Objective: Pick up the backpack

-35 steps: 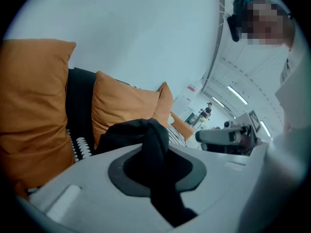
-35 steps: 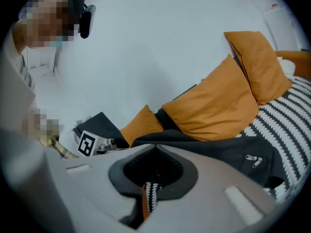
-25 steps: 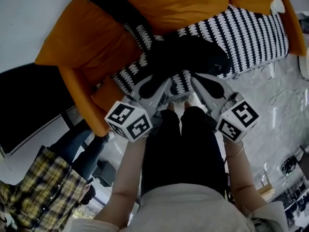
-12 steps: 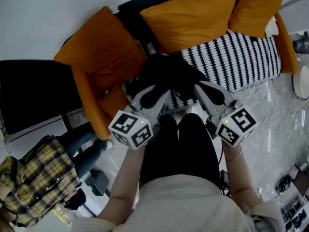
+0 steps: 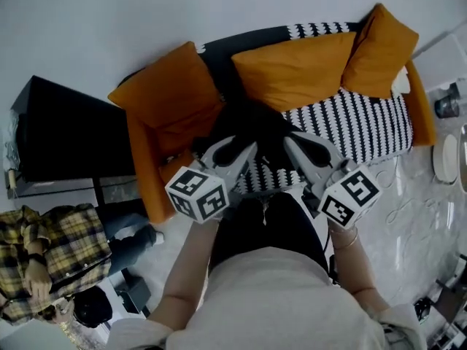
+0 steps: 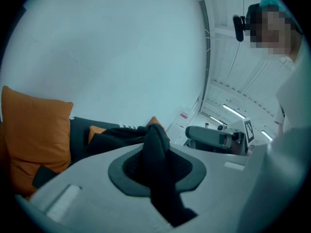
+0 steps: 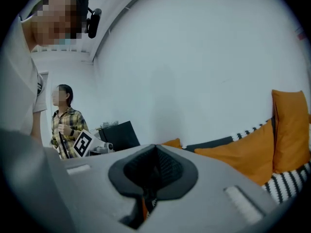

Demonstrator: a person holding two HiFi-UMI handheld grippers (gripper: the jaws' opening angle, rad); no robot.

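Backpack (image 5: 252,122) higher above sofa (image 5: 357,126) than before, clamped in left tool (image 5: 232,146) and right tool (image 5: 298,141)

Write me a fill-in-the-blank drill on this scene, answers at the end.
Both the left gripper and the right gripper are shut on the ___ backpack. The big cushions behind it are ___. A person in a plaid shirt stands at the head view's ___ edge.
Missing words: black; orange; left.
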